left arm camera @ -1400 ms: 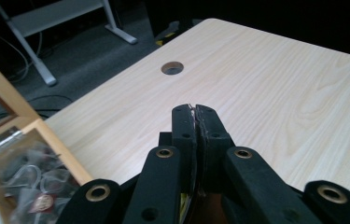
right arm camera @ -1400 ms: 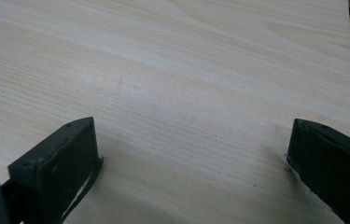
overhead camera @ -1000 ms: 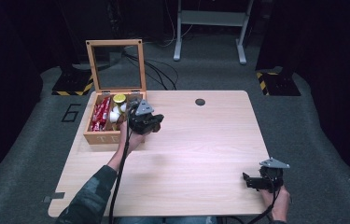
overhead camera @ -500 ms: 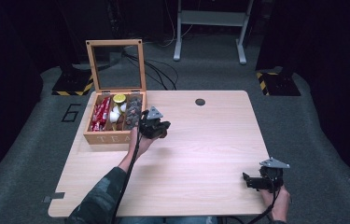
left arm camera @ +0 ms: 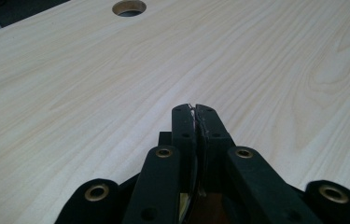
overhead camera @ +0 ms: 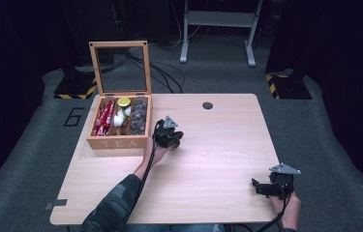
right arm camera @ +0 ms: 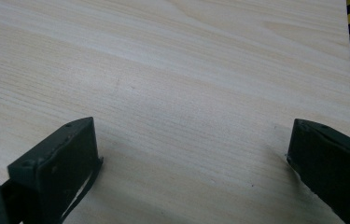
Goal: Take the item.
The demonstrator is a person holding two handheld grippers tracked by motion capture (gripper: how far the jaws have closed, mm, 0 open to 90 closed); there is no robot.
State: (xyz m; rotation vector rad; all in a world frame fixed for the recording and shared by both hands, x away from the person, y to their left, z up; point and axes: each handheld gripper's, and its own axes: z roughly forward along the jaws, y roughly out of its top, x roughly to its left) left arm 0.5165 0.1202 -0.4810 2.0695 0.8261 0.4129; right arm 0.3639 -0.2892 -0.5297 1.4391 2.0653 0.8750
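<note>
Moved off the tea box [overhead camera: 118, 143], left gripper [overhead camera: 173, 142] hangs beside it, jaws pressed together, empty; right gripper [overhead camera: 258, 187] gapes wide, empty.

The word "TEA" is lettered across the front wall of the open wooden box [overhead camera: 119, 143] on the table; a large "6" is marked on the grey floor mat [overhead camera: 74, 116] to its left.
</note>
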